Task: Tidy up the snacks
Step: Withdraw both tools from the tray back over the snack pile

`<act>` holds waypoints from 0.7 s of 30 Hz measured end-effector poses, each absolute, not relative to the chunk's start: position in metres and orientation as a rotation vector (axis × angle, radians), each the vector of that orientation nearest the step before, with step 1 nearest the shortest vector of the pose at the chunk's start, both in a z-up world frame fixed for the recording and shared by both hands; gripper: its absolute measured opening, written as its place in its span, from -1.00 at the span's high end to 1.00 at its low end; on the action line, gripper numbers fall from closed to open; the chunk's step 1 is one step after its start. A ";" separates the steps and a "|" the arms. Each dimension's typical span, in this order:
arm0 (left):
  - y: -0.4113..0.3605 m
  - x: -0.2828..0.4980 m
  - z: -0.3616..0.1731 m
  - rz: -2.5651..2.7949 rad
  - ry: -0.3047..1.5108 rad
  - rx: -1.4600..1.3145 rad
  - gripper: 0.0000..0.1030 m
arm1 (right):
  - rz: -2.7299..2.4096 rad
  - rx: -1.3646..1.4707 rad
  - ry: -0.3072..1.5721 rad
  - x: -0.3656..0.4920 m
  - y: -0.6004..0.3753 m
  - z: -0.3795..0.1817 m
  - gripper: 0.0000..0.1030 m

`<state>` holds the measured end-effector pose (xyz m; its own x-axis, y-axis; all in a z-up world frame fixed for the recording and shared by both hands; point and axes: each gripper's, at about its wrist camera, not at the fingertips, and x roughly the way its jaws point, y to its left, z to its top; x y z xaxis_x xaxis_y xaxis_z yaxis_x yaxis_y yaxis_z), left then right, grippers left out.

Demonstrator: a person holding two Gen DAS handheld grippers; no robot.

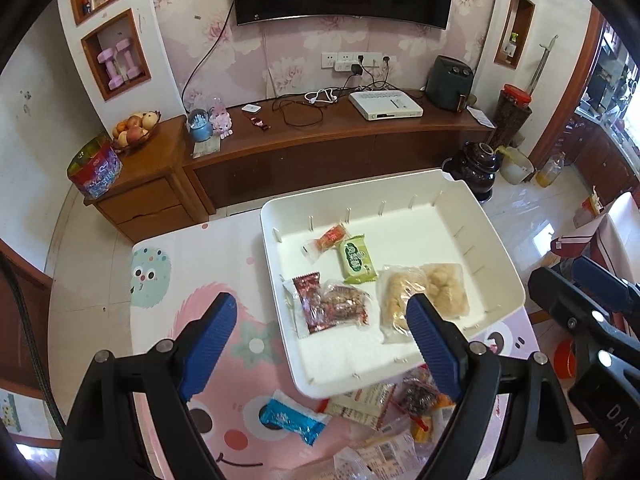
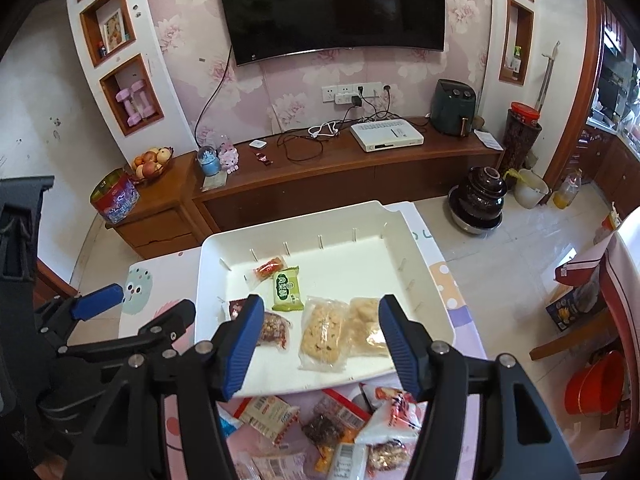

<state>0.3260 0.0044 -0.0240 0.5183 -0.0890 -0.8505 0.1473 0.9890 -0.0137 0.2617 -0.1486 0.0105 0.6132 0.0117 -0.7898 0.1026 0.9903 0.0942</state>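
Clear-wrapped beige cookies (image 1: 404,300) in white tray (image 1: 504,276)

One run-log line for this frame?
left tool: open, empty | right tool: open, empty | tray: five snacks inside | loose snacks: on table

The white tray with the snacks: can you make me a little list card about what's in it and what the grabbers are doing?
tray: white tray on the cartoon mat
inside: green packet, orange-red candy, red nut packet, two pale cookie packs
outside: loose snack pile in front, blue packet
left gripper: open, empty
right gripper: open, empty
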 end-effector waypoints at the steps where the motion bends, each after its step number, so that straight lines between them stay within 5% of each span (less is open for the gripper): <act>1: 0.004 0.320 -0.022 -0.142 1.014 0.064 -0.67 | -0.048 0.137 0.907 0.257 -0.149 0.012 -0.17; 21: -0.009 0.190 -0.011 -0.058 0.987 0.063 -0.68 | 0.029 0.097 0.894 0.151 -0.175 0.024 -0.17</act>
<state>0.1896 -0.0092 -0.0111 0.5501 -0.0201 -0.8349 0.0771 0.9967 0.0267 0.1511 -0.1748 0.0235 0.6264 0.0657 -0.7767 0.0153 0.9952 0.0965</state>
